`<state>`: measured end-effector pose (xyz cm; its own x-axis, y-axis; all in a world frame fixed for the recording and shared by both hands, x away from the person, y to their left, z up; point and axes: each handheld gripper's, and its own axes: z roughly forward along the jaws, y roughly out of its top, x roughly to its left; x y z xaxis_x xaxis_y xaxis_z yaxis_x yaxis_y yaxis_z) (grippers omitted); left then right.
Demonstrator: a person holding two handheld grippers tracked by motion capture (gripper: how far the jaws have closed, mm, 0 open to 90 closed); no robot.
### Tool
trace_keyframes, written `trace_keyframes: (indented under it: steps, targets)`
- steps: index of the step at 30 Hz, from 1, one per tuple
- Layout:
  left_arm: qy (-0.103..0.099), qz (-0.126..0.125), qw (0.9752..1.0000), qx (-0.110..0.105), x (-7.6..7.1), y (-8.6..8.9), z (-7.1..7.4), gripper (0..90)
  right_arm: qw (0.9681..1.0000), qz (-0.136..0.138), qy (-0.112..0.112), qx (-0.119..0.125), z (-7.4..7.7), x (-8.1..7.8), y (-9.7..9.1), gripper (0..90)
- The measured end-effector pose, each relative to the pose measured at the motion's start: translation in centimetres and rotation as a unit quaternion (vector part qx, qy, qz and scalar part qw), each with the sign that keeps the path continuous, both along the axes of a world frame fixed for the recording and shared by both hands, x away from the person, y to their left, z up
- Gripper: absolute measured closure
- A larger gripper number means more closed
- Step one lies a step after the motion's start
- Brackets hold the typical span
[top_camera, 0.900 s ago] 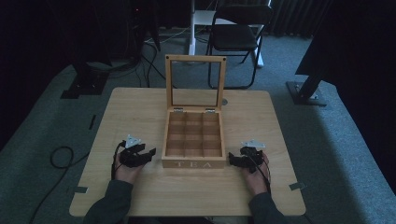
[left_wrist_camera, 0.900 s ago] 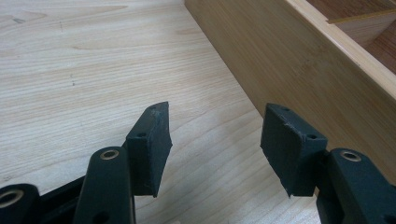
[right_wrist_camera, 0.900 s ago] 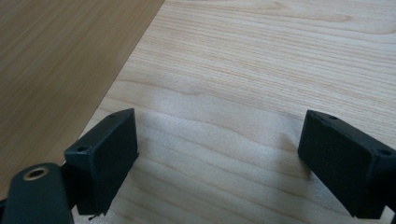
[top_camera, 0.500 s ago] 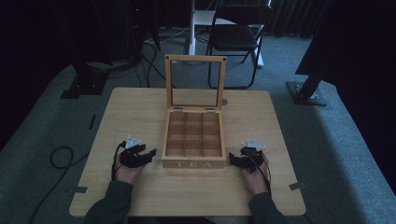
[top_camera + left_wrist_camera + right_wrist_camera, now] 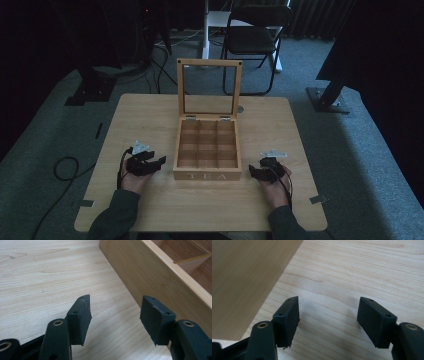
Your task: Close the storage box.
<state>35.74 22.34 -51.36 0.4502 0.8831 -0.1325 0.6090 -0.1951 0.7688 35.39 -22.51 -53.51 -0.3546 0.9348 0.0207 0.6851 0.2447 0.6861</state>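
My left gripper (image 5: 115,320) has its flat, matte black rubber pads (image 5: 81,318) spread wide, with nothing between them but bare table. Just past the right-hand pad runs the smooth side wall of the tea box (image 5: 150,272); the pad is close beside that wall, and I cannot tell whether it touches. My right gripper (image 5: 328,322) also has its pads (image 5: 287,321) apart and holds nothing; the box's other side wall is a blurred tan slab to their left.

From the high view, the left gripper (image 5: 146,164) sits just left of the box (image 5: 207,172), near its front corner, and the right gripper (image 5: 265,171) sits just right of the box at the same front edge. Both rest low on the table (image 5: 150,120), each in one hand, with grey-green sleeves behind.

The box is light bamboo, square, and stands in the middle of the table. Thin dividers split it into a grid of empty compartments. "TEA" is printed on its front. Its lid (image 5: 209,87), a wooden frame around a clear pane, stands upright on two small metal hinges at the back.

I judge that I am poised at the start of handling the box. The next move probably calls for reaching back to the raised lid's frame and swinging it gently down.
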Motion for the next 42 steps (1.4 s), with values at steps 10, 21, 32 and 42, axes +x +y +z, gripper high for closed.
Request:
trace_keyframes:
  steps: [10, 21, 32, 42]
  targets:
    - [-0.008, -0.001, 1.0, 0.001, 0.6, 0.3, 1.1, 42.1, 0.9993, 0.007, -0.038, -0.002, 2.6, -0.1, -0.2, 37.6]
    - [-0.021, 0.005, 0.9998, 0.0, 1.4, 0.6, 2.4, 42.8, 0.9985, 0.016, -0.052, -0.004, 4.2, 0.7, 0.1, 37.7]
    - [-0.03, 0.004, 0.9995, 0.0, 2.4, 0.5, 3.8, 43.9, 0.9978, 0.021, -0.063, -0.007, 5.9, 1.8, 0.2, 40.5]
    - [-0.035, 0.001, 0.9993, 0.008, 3.5, 0.1, 4.8, 44.7, 0.997, 0.029, -0.07, -0.015, 7.1, 3.1, 0.7, 44.5]
